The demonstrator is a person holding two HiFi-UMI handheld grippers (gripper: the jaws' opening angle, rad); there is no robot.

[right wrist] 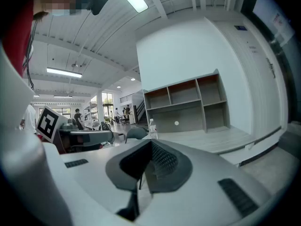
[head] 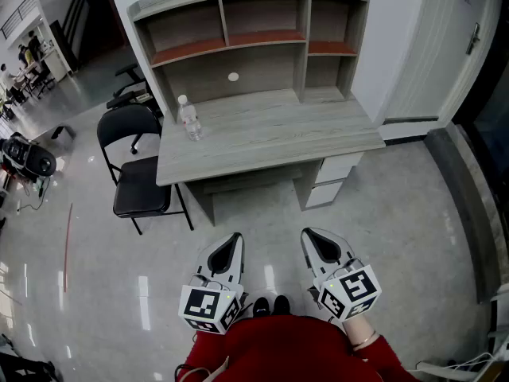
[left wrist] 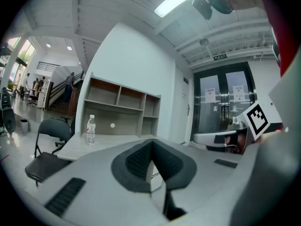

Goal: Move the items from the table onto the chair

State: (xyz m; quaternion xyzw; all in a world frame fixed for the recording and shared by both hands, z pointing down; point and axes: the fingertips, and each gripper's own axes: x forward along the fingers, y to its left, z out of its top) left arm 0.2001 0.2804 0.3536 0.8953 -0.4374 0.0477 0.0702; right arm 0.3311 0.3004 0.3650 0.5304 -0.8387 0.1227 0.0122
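Observation:
A clear water bottle (head: 189, 119) with a white cap stands upright near the left end of the grey wooden desk (head: 286, 130). It also shows in the left gripper view as the bottle (left wrist: 91, 130) and small in the right gripper view as the bottle (right wrist: 152, 126). A black folding chair (head: 139, 177) stands on the floor just left of the desk. My left gripper (head: 236, 237) and right gripper (head: 305, 233) hang side by side over the floor, well short of the desk, both shut and holding nothing.
The desk carries a hutch of open shelves (head: 254, 30) with a white disc (head: 233, 76) on its back panel. Drawers (head: 334, 177) sit under its right side. Office chairs (head: 131, 86) stand behind the folding chair. A door (head: 465, 46) is at right.

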